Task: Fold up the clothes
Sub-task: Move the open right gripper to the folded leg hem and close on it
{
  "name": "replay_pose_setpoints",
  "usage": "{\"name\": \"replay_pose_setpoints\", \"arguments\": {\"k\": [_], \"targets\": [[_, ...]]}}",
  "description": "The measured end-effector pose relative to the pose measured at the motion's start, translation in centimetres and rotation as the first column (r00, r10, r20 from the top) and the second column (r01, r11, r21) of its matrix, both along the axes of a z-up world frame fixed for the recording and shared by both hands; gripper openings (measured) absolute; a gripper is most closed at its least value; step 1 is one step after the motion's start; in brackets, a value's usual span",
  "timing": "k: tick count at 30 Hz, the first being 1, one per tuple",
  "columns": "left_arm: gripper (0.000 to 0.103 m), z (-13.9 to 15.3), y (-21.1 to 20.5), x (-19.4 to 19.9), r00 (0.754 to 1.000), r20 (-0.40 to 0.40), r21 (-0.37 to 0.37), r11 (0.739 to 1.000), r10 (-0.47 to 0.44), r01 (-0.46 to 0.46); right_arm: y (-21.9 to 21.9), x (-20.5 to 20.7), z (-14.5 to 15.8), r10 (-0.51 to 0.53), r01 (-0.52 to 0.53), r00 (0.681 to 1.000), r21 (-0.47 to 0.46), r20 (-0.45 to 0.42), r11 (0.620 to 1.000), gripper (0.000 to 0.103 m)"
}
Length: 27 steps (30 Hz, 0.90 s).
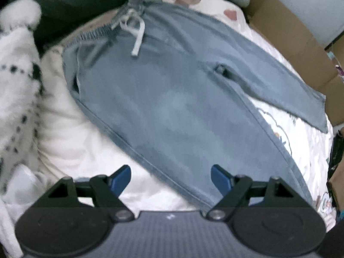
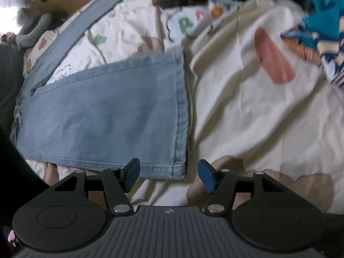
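Lying flat on the bed (image 2: 247, 99): blue pants (image 1: 163, 99), ready for folding. Hovering close over them, left gripper (image 1: 171, 177) and right gripper (image 2: 168, 175), fingers apart, holding nothing.

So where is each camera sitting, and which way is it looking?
Left wrist view: sits on the left tongs, looking steeply down at the waist end of the blue trousers with their white drawstring; only its open blue fingertips show.
Right wrist view: sits on the right tongs, looking down at a trouser leg's hem on the cream bedsheet; its open tongs show.
Shared: the same trousers and bedsheet.
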<state>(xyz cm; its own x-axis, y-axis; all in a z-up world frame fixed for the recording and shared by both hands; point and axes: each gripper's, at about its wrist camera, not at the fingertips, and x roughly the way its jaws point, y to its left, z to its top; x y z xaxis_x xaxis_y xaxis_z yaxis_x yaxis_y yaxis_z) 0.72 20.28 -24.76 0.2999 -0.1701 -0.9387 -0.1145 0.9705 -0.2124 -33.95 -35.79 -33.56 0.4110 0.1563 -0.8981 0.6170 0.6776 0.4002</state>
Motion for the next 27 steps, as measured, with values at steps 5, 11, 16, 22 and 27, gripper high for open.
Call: {"name": "replay_pose_setpoints", "arguments": {"k": [5, 11, 16, 22, 27], "targets": [[0.084, -2.3, -0.3, -0.2, 0.998, -0.054, -0.008, 1.000, 0.014, -0.015, 0.2, 0.0, -3.3, -0.039, 0.042, 0.999, 0.098, -0.028, 0.994, 0.060], [0.092, -4.7, -0.5, -0.2, 0.992, -0.123, -0.001, 1.000, 0.019, -0.019, 0.3, -0.2, -5.5, -0.117, 0.123, 0.992, 0.169, -0.041, 0.978, 0.060], [0.097, -6.2, -0.6, -0.3, 0.986, -0.161, -0.005, 0.999, 0.041, -0.042, 0.2, -0.4, -6.4, -0.172, 0.179, 0.984, 0.188, -0.052, 0.966, 0.067], [0.099, -7.5, -0.6, -0.5, 0.982, -0.183, 0.005, 0.999, 0.046, -0.046, 0.2, -0.7, -6.7, -0.184, 0.187, 0.982, 0.198, -0.032, 0.962, 0.071], [0.099, -8.2, -0.4, -0.8, 0.979, -0.193, 0.000, 0.998, 0.061, -0.062, -0.1, -0.9, -6.5, -0.201, 0.203, 0.979, 0.211, -0.032, 0.956, 0.066]]}}
